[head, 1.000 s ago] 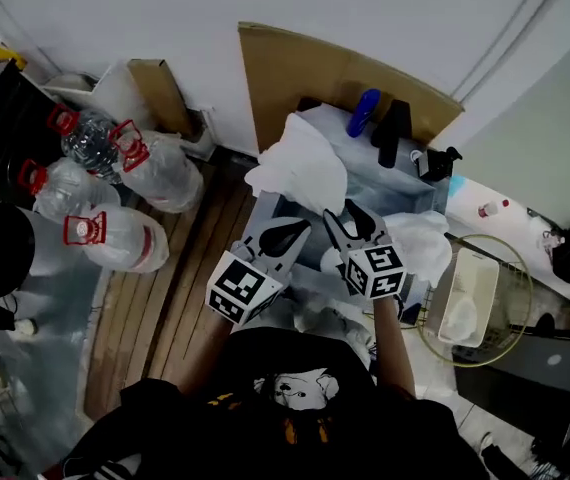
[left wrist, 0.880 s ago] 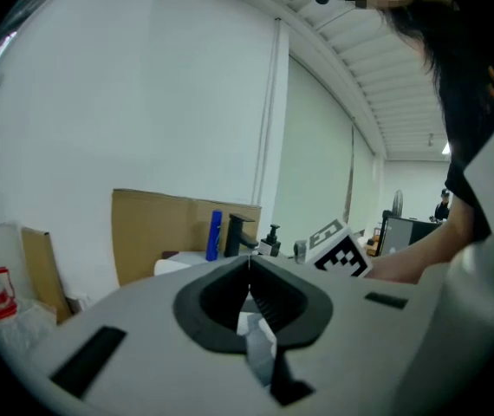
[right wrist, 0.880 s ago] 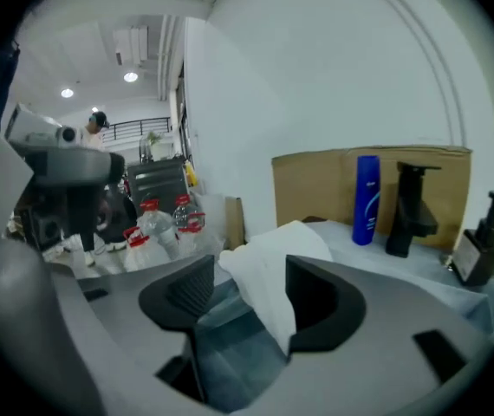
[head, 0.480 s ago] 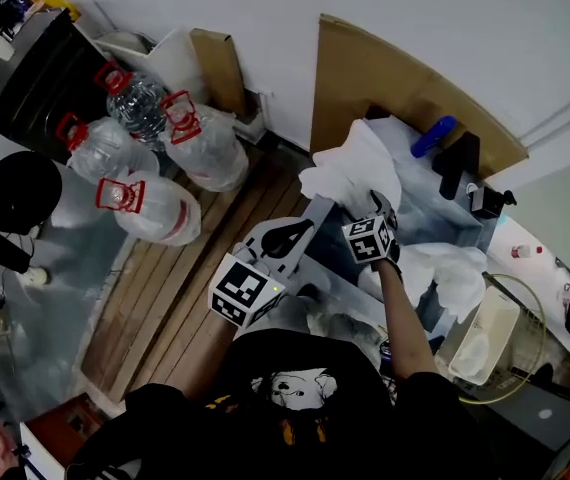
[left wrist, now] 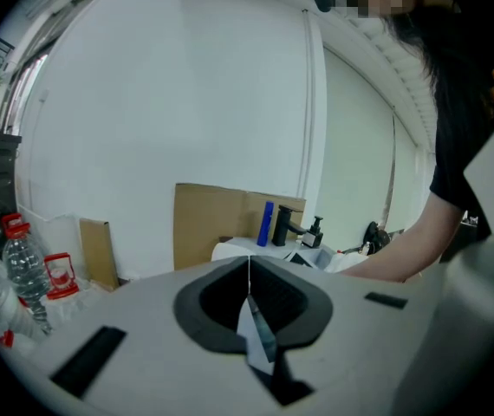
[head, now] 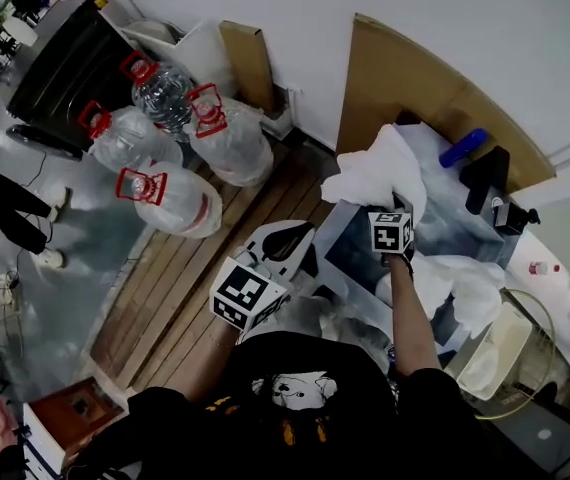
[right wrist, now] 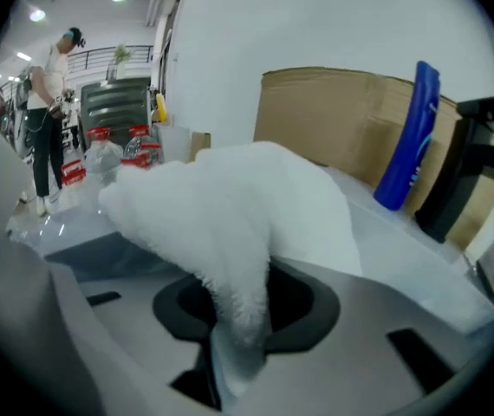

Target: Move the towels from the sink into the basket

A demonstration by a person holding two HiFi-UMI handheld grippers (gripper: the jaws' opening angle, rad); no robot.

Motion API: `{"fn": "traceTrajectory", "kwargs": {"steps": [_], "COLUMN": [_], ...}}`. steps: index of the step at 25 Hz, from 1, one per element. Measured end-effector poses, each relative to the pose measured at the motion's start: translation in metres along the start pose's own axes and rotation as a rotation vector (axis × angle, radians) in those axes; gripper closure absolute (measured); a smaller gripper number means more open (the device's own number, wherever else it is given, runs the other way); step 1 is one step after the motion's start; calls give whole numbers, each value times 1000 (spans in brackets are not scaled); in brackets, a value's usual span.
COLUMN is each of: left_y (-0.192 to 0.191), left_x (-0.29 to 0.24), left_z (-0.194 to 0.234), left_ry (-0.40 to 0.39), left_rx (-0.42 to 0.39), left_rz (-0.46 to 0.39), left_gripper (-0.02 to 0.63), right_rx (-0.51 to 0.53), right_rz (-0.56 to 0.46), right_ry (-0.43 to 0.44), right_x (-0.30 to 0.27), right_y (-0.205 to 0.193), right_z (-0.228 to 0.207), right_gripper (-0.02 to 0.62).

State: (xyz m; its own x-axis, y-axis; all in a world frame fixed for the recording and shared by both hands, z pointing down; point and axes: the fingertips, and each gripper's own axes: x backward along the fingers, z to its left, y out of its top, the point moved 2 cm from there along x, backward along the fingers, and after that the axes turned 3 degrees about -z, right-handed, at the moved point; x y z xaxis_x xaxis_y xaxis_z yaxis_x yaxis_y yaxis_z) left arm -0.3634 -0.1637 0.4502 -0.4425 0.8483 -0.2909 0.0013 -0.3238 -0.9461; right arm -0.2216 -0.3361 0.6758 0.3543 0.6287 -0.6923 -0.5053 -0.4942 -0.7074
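Observation:
A white towel (head: 375, 173) is heaped on the near left corner of the sink (head: 450, 223). My right gripper (head: 389, 206) reaches into it; its jaws have just been closing and are now shut on a fold of that white towel (right wrist: 230, 206), pinched at the right gripper (right wrist: 245, 310). A second white towel (head: 460, 278) hangs over the sink's right side. The gold wire basket (head: 537, 305) stands at the lower right. My left gripper (head: 290, 238) hangs back over the floor, left of the sink. In the left gripper view the left gripper (left wrist: 249, 263) is shut with nothing in it.
Several large water jugs (head: 170, 158) with red handles lie on the floor at the left. Brown cardboard (head: 415, 78) leans on the wall behind the sink. A blue bottle (head: 463, 148) and a black faucet (head: 485, 173) stand at the sink's back. A person (right wrist: 52, 120) stands far off.
My right gripper has gone forward and down from beside the left one onto the towel at the sink's corner, and its open jaws have shut on it. The left gripper stayed behind.

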Motion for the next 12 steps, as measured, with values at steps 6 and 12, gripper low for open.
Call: {"fn": "traceTrajectory", "kwargs": {"steps": [6, 12], "left_y": [5, 21], "left_x": [-10, -22], "left_z": [-8, -26], "left_ry": [-33, -100], "left_rx": [-8, -29], "left_rz": [-14, -49], "left_gripper": [598, 598], "right_rx": [-192, -357], "right_rz": [-234, -411], "right_ry": [-9, 47], "right_x": [57, 123], "right_y": [41, 77], "right_z": [-16, -28], "right_gripper": [500, 503]}}
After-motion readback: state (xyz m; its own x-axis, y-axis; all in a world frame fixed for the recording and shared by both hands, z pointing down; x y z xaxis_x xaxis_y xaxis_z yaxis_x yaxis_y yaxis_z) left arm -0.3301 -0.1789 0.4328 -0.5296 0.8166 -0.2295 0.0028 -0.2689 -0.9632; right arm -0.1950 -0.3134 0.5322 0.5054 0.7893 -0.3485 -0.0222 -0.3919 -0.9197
